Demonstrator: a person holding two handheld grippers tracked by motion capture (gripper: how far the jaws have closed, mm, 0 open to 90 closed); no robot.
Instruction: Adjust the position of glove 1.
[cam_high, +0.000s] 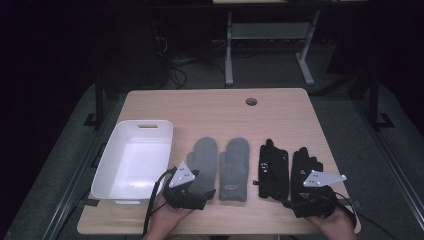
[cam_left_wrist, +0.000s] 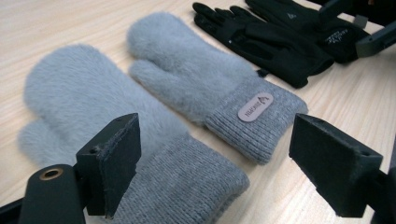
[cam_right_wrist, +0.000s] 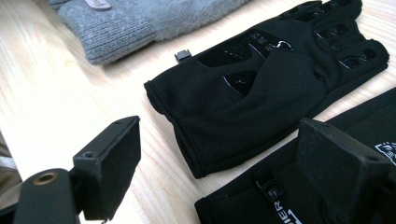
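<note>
Now we hover our left gripper (cam_high: 192, 192) over the fluffy grey knitted mitten (cam_left_wrist: 107, 135), jaws wide and empty; our right gripper (cam_high: 315, 192), equally open and empty, sits above the black fabric glove (cam_right_wrist: 336, 186). Next, we likely lower and pinch a cuff.

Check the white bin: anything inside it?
The white bin looks empty in the high view: bare white floor and walls, nothing lying in it. Its near corner on the person's side is covered by the left gripper and cable, so that bit can't be checked.
</note>
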